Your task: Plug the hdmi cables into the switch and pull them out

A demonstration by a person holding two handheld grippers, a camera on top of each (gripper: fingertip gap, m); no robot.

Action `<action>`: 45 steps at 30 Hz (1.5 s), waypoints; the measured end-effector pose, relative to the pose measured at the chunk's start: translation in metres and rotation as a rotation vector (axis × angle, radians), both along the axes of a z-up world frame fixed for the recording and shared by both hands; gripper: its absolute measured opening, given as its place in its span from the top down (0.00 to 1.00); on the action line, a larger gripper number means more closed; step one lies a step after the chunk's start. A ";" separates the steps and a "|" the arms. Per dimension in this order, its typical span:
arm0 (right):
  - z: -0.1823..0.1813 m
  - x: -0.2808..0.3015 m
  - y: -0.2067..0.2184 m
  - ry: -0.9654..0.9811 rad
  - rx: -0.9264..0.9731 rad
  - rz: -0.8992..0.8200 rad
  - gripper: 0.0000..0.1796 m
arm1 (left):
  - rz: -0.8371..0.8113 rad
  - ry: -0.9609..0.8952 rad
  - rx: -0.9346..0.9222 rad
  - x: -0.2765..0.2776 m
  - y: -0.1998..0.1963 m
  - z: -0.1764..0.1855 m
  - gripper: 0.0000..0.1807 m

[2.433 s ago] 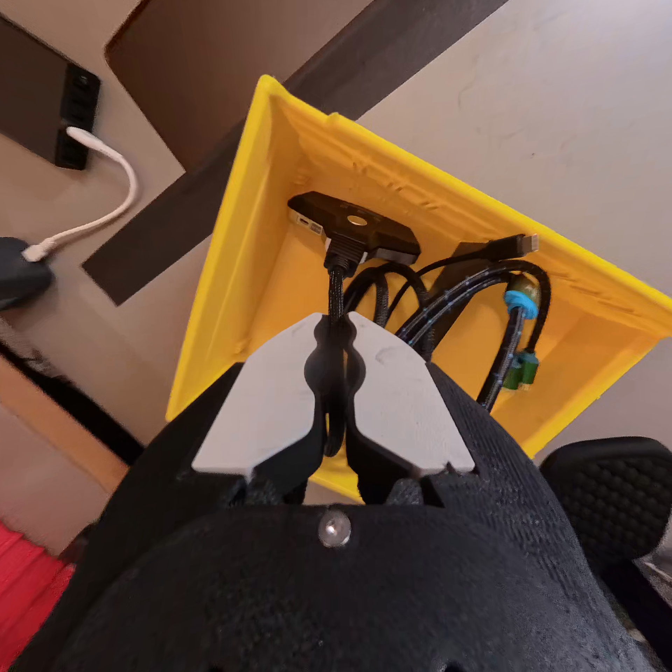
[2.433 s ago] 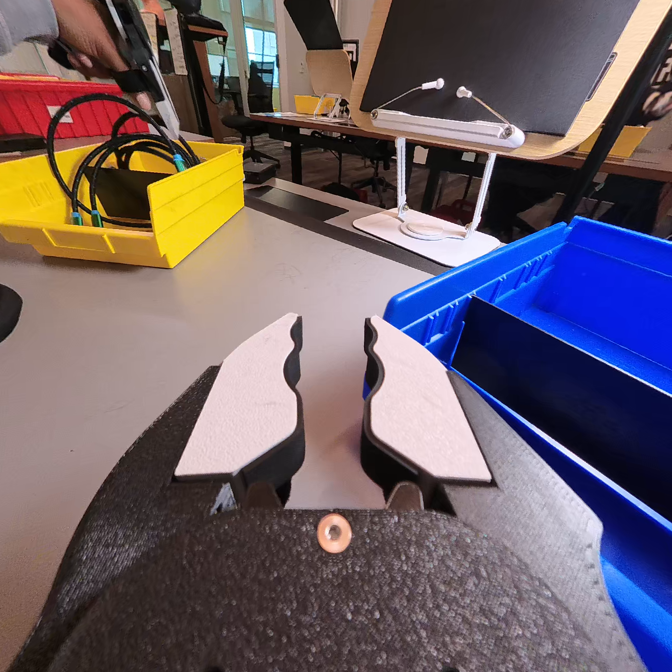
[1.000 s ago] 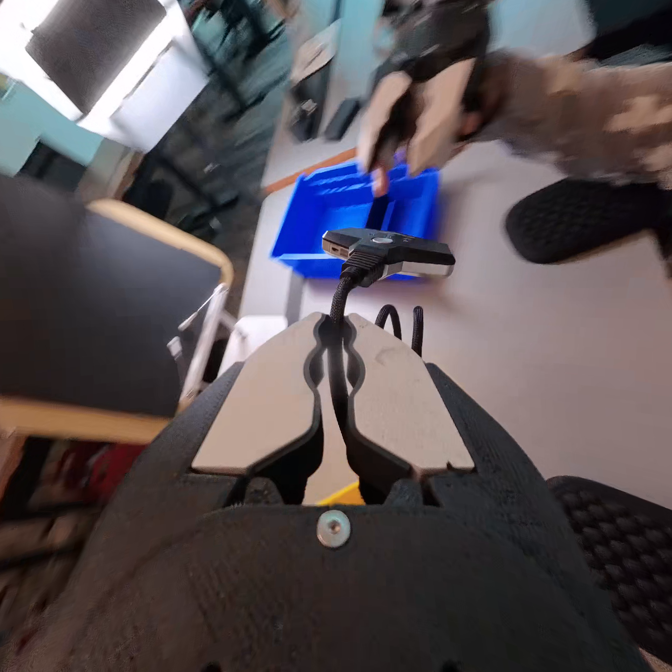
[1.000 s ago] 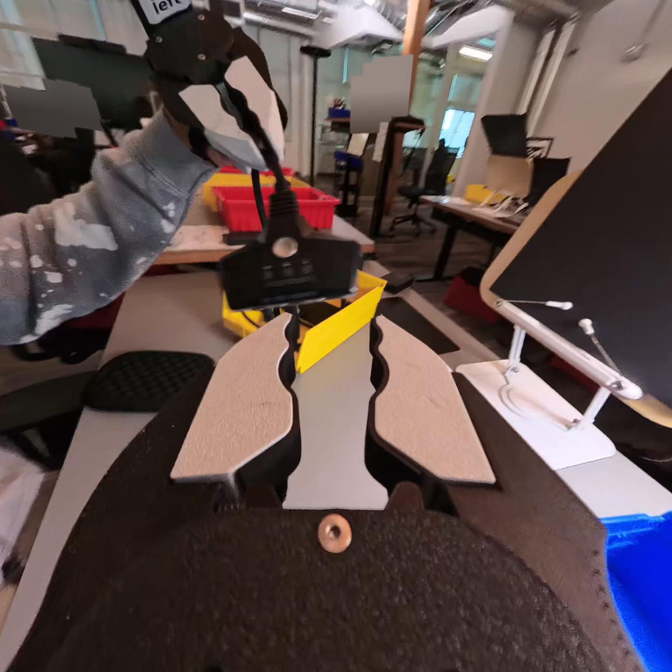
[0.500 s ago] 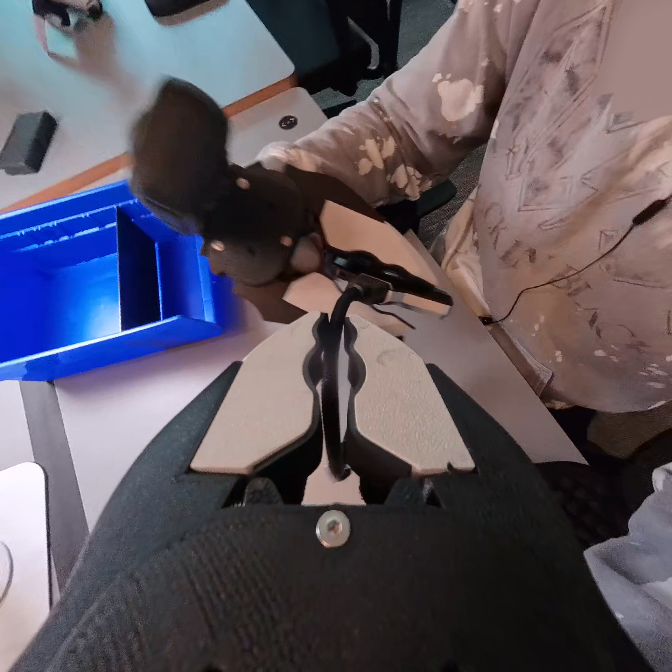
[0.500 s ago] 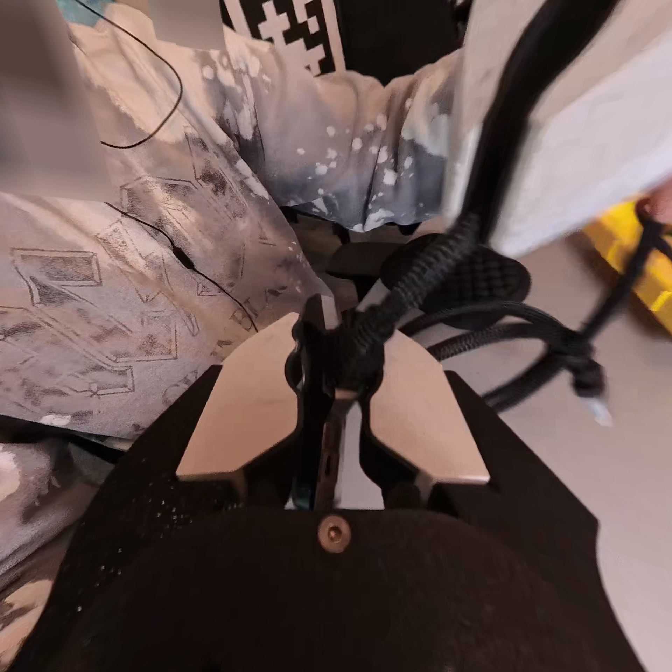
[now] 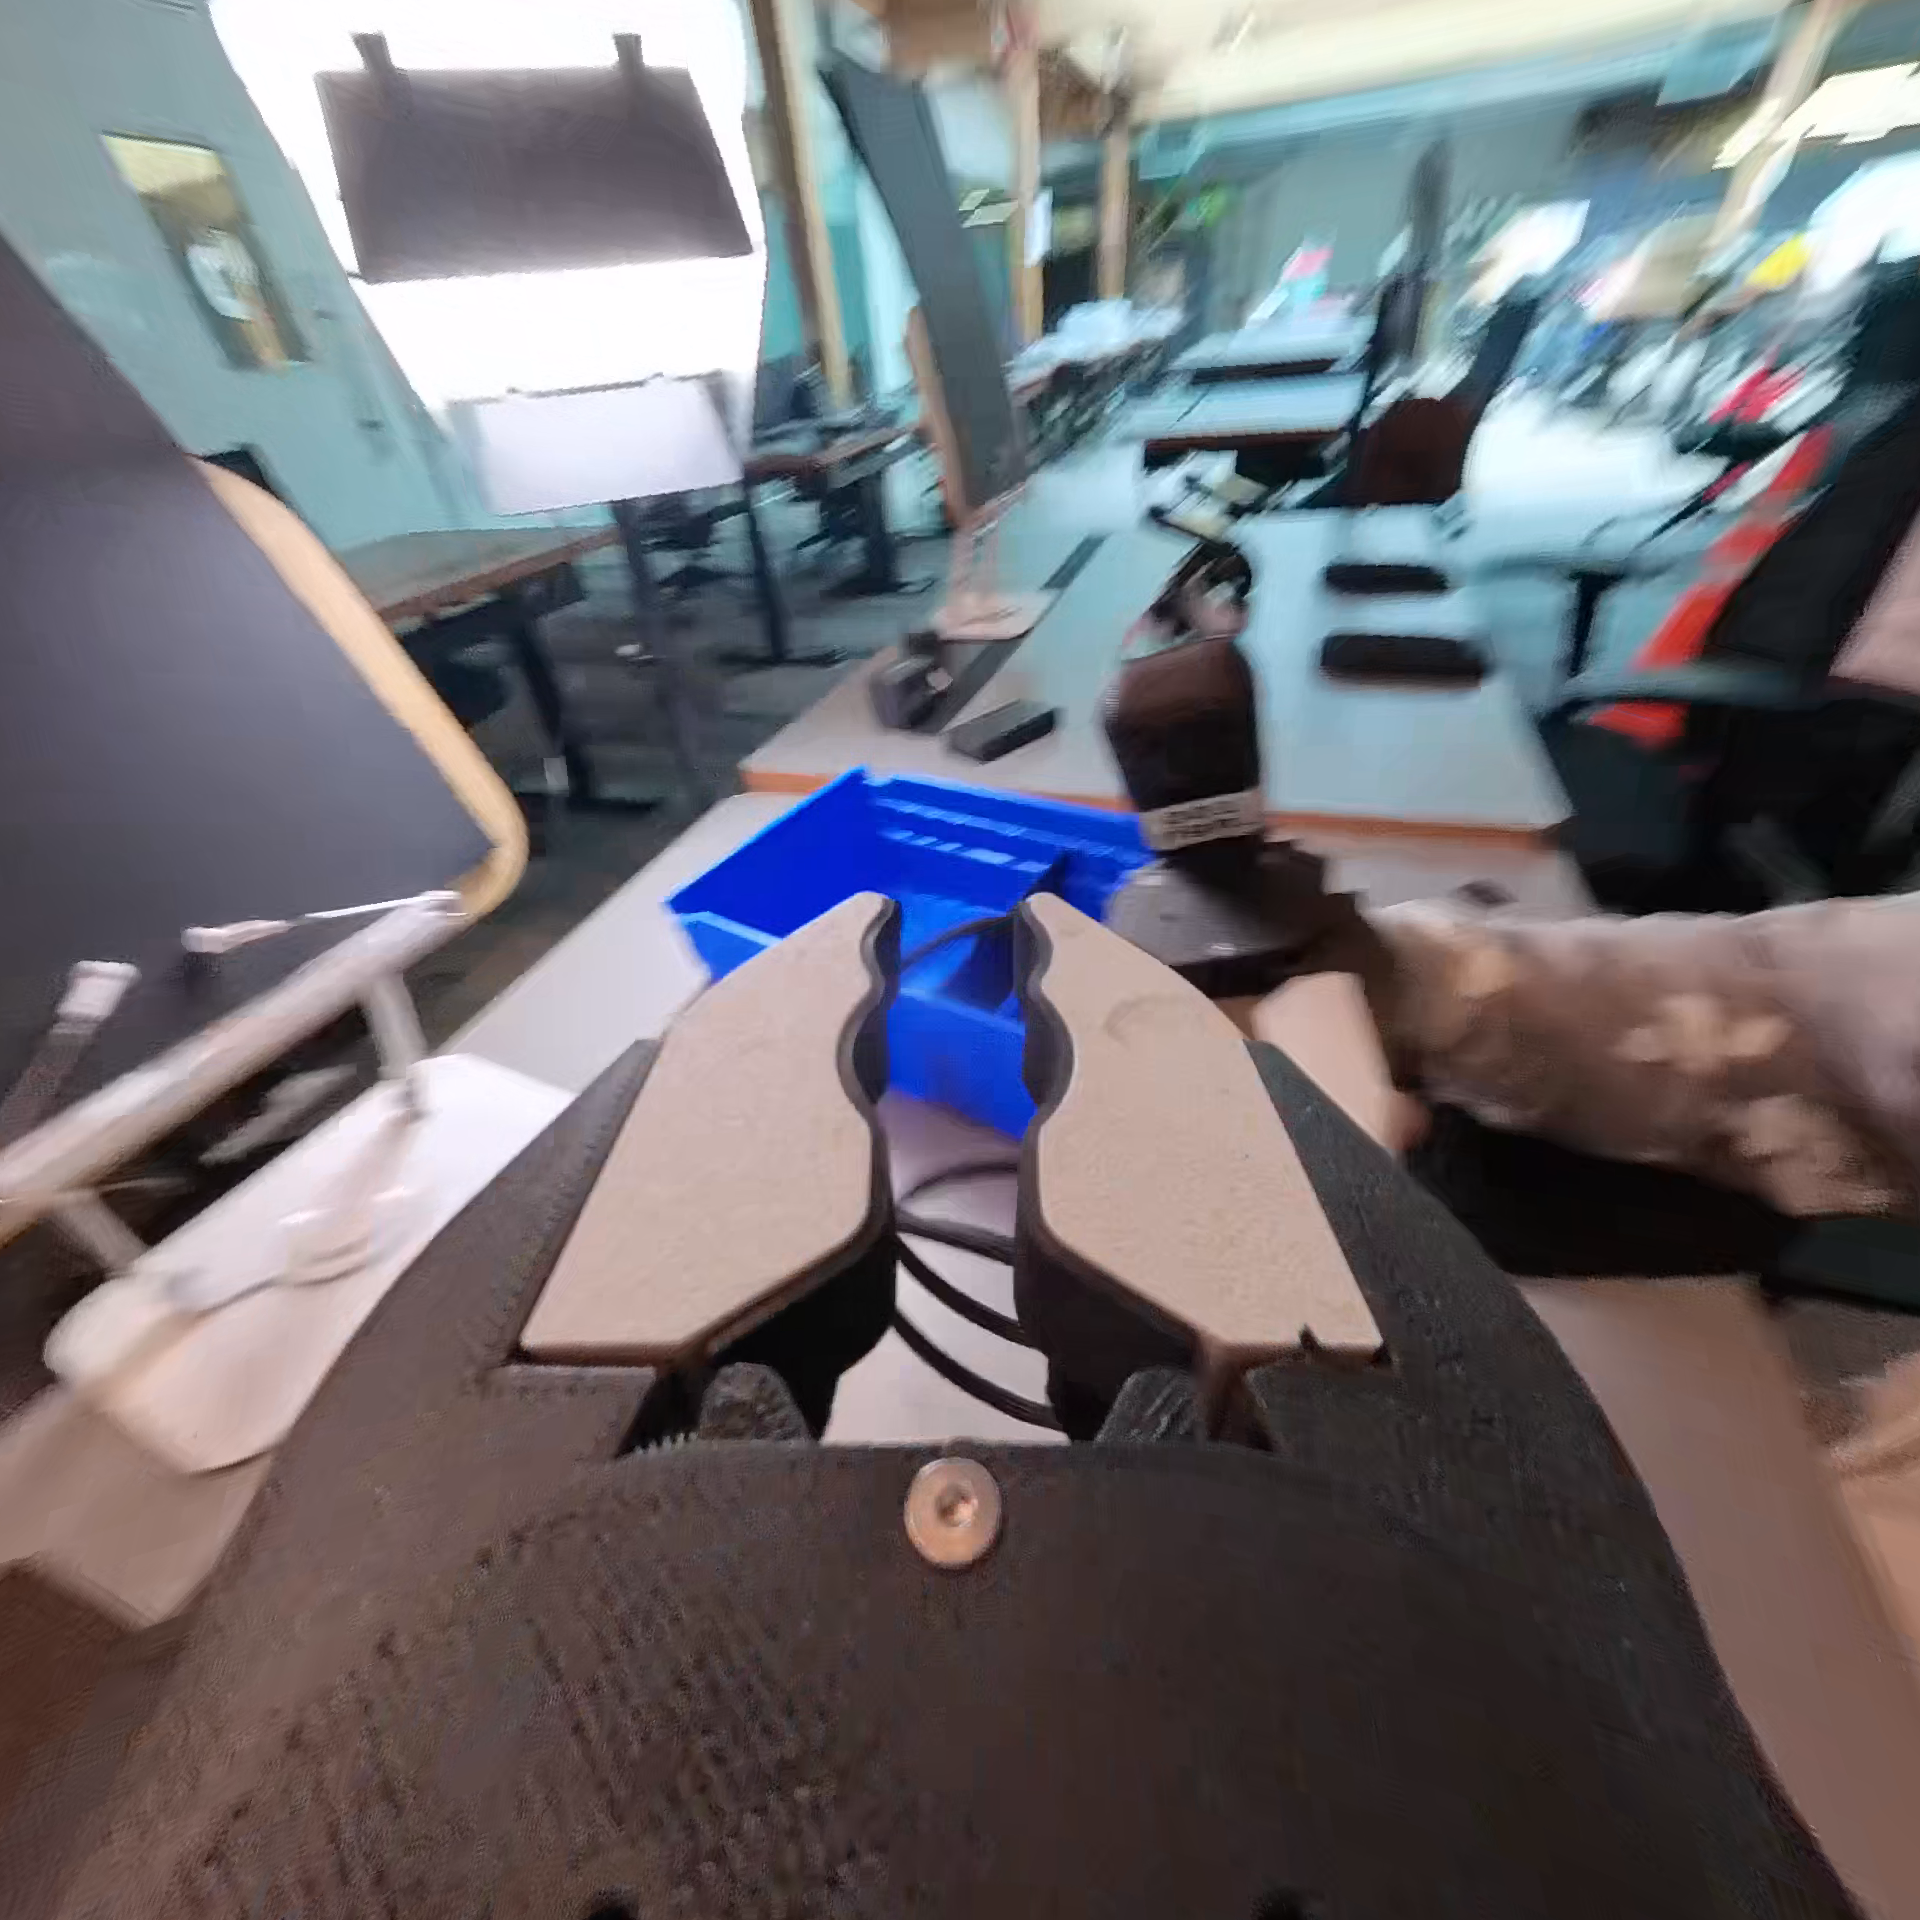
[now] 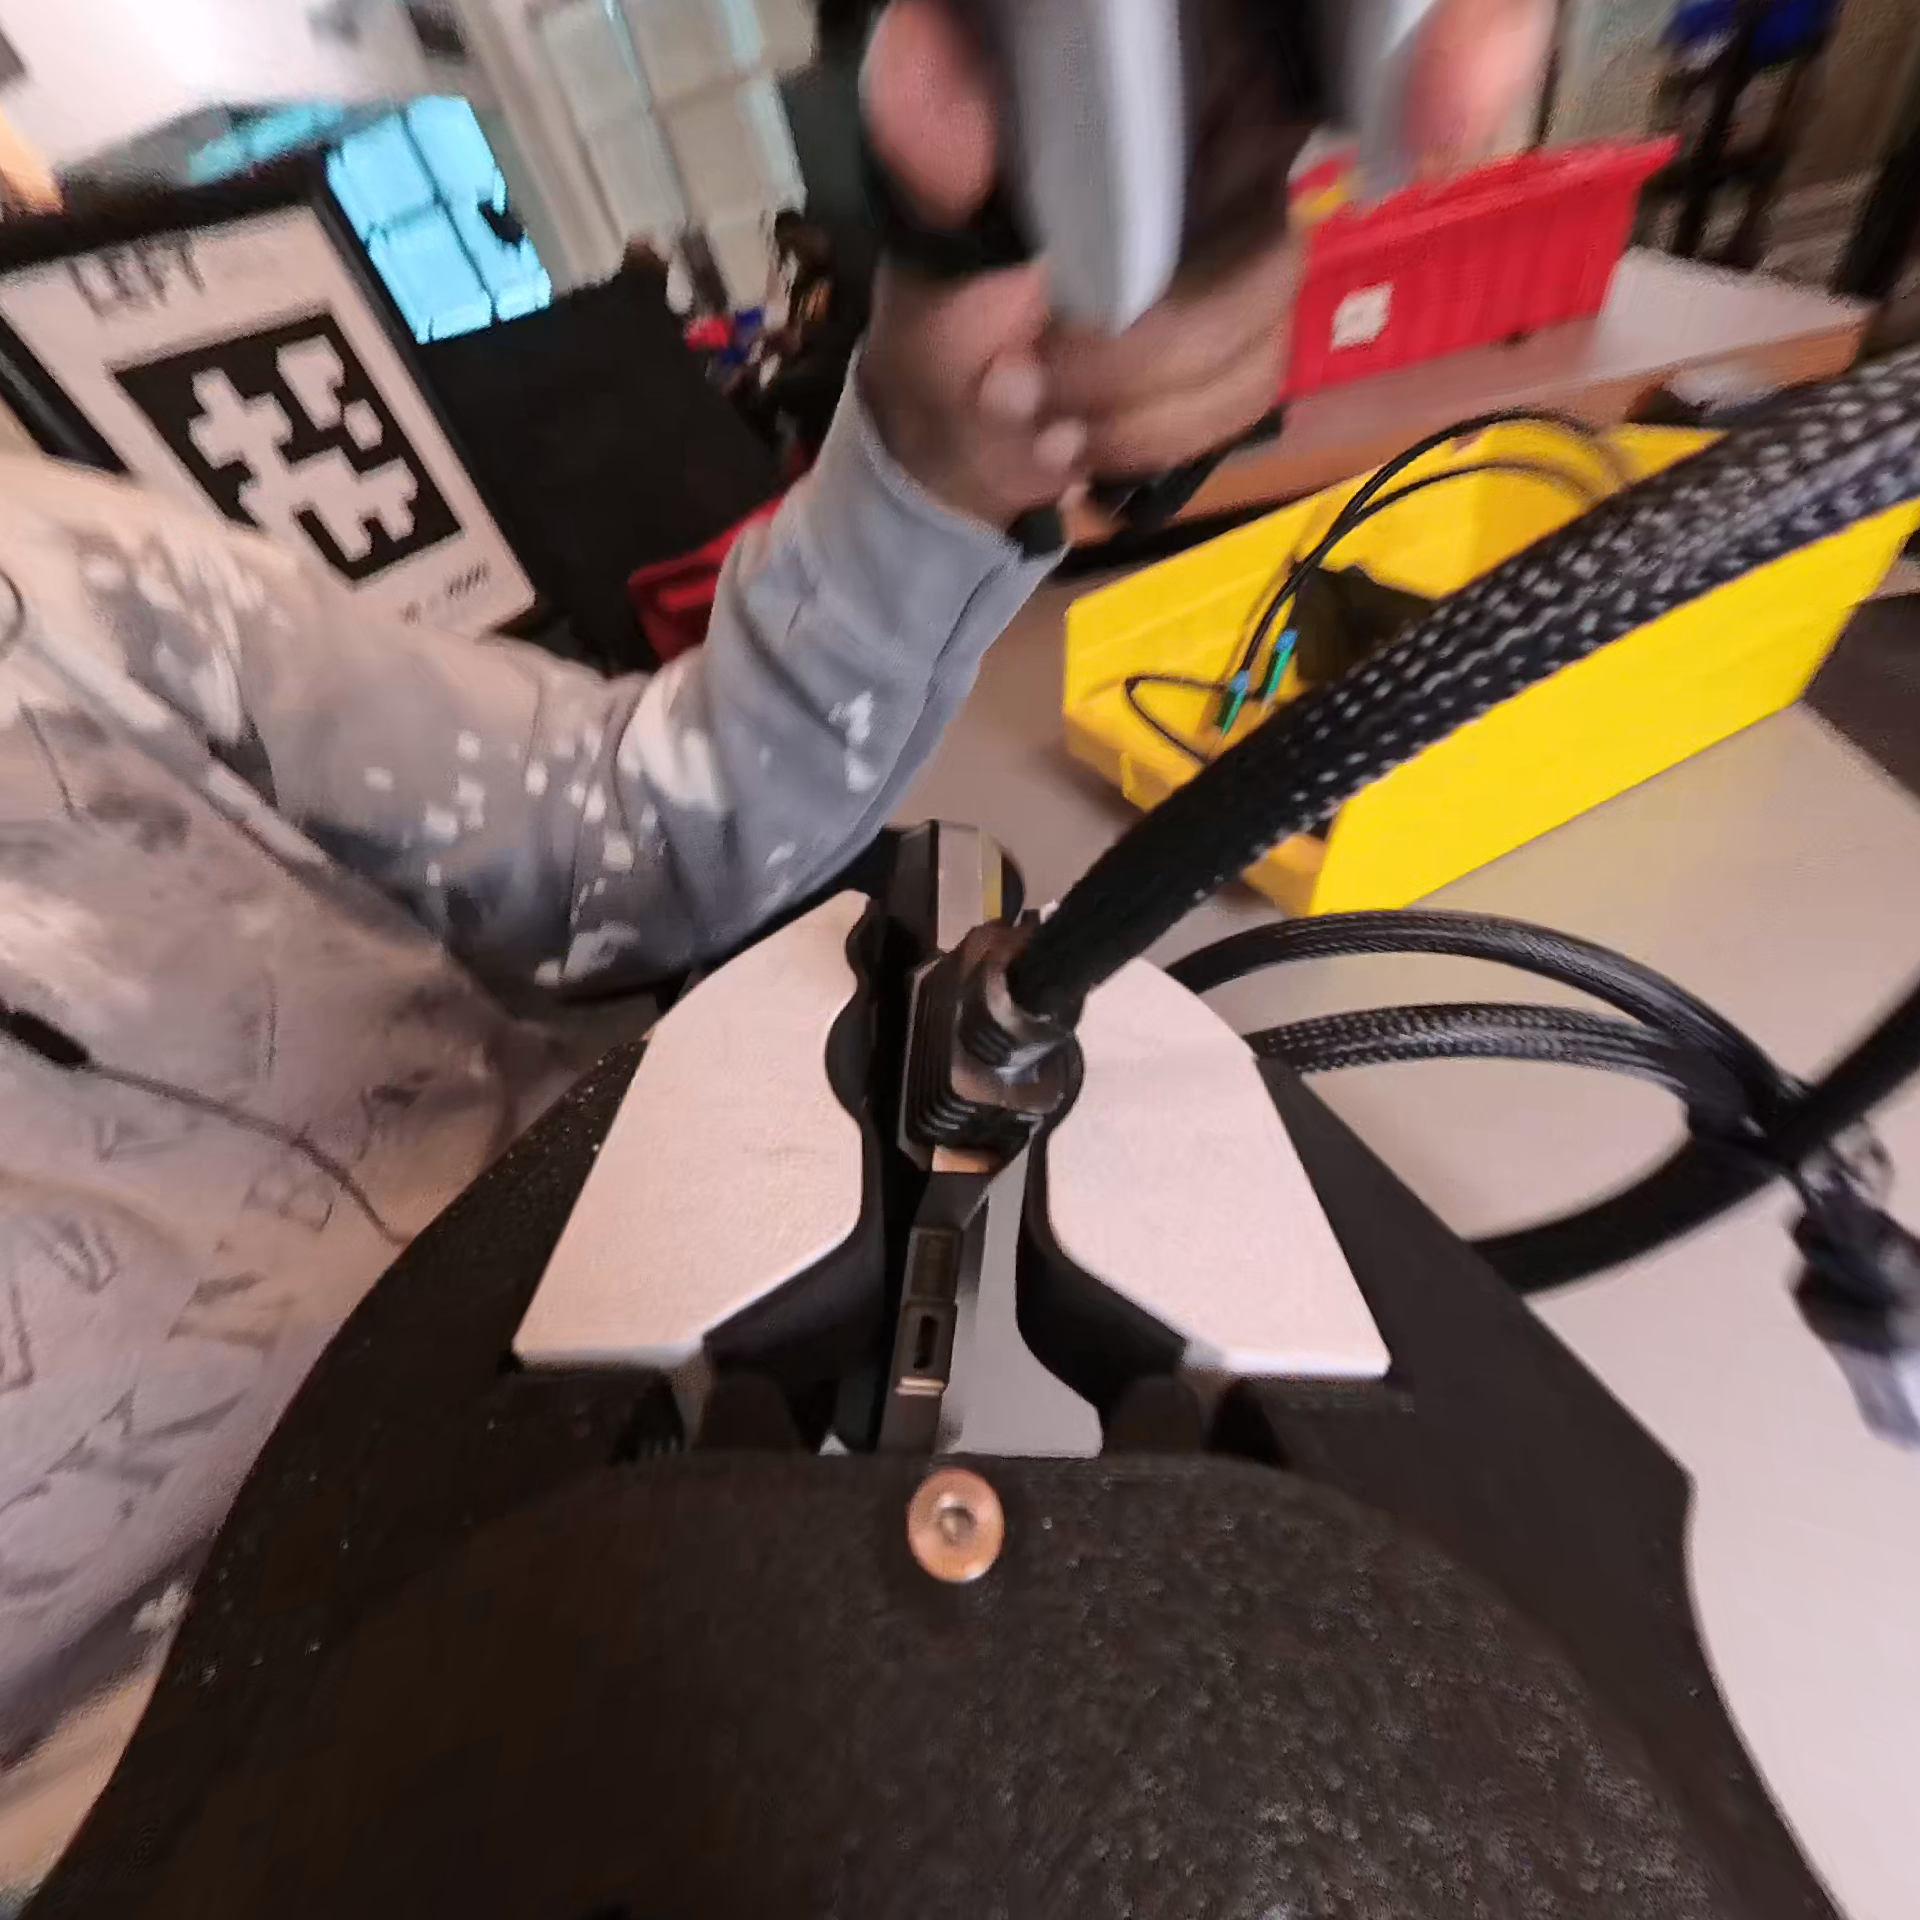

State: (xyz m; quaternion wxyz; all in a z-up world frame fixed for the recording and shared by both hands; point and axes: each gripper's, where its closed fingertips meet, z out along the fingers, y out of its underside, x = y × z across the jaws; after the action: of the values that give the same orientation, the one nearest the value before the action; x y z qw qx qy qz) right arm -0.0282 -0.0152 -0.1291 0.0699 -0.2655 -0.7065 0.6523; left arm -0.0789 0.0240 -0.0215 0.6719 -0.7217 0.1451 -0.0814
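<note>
Since half a second ago the braided cable (image 8: 1340, 769) has been let go by the left hand-held gripper (image 7: 951, 935), whose fingers now stand parted with nothing between them; only thin cable loops (image 7: 956, 1262) are seen through the gap, lying on the bench (image 7: 582, 997) below. Ahead of that hand-held gripper a blue bin (image 7: 831, 883) is seen, and to its right the right hand-held gripper (image 7: 1195, 925) is glimpsed, blurred.

The switch (image 8: 935, 1122) is clenched edge-on between the fingers of the right hand-held gripper (image 8: 951, 935). Its long axis runs along the fingers, from the tips back toward the palm, and a narrow side with small ports is turned up toward the camera. The cable is plugged into the switch near the fingertips; it points up and away to the right, passing over a yellow bin (image 8: 1455, 748). More loops of the cable (image 8: 1507, 997) lie on the bench to the right of the hand-held gripper, and thin cables (image 8: 1268, 665) with green and blue ends rest in the yellow bin. Above and ahead, a hand (image 8: 997, 343) is seen, blurred.
</note>
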 end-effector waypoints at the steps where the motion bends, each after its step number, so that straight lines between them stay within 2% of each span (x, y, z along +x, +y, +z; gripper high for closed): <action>1: 0.008 -0.005 0.010 0.027 -0.044 -0.041 0.86 | -0.059 -0.068 -0.011 0.005 -0.005 -0.004 0.86; 5: 0.043 -0.017 0.048 0.149 -0.207 -0.198 0.86 | -0.217 -0.190 -0.170 0.017 -0.001 -0.051 0.78; 8: 0.063 -0.020 0.067 0.231 -0.311 -0.276 0.87 | -0.300 -0.240 -0.175 0.034 0.013 -0.059 0.78; 12: 0.053 -0.026 0.066 0.246 -0.248 -0.310 0.86 | -0.260 -0.240 -0.149 0.038 0.032 -0.065 0.87; 16: 0.042 -0.035 0.066 0.231 -0.164 -0.351 0.84 | -0.245 -0.197 -0.215 0.028 0.028 -0.075 0.88; 19: 0.028 -0.037 0.067 0.186 -0.071 -0.344 0.80 | -0.238 -0.179 -0.219 0.020 0.019 -0.071 0.89; 23: 0.004 -0.031 0.055 0.126 0.070 -0.269 0.82 | -0.255 -0.179 -0.234 0.014 0.005 -0.067 0.89; 28: 0.009 -0.026 0.040 0.112 -0.056 -0.183 0.83 | -0.276 -0.210 -0.203 0.015 0.001 -0.059 0.89; 34: 0.018 -0.025 0.032 0.150 -0.155 -0.174 0.82 | -0.324 -0.330 -0.152 0.015 0.004 -0.051 0.89; 38: 0.016 -0.027 0.021 0.174 -0.122 -0.164 0.85 | -0.379 -0.391 -0.142 0.025 0.010 -0.051 0.89; 45: 0.005 -0.024 0.019 0.157 -0.034 -0.148 0.85 | -0.364 -0.418 -0.167 0.024 0.011 -0.050 0.89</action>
State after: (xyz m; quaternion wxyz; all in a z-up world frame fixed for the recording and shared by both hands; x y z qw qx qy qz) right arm -0.0519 0.0041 -0.1242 0.1685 -0.2659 -0.6661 0.6762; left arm -0.0549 0.0345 -0.0717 0.6000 -0.7041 0.1235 -0.3593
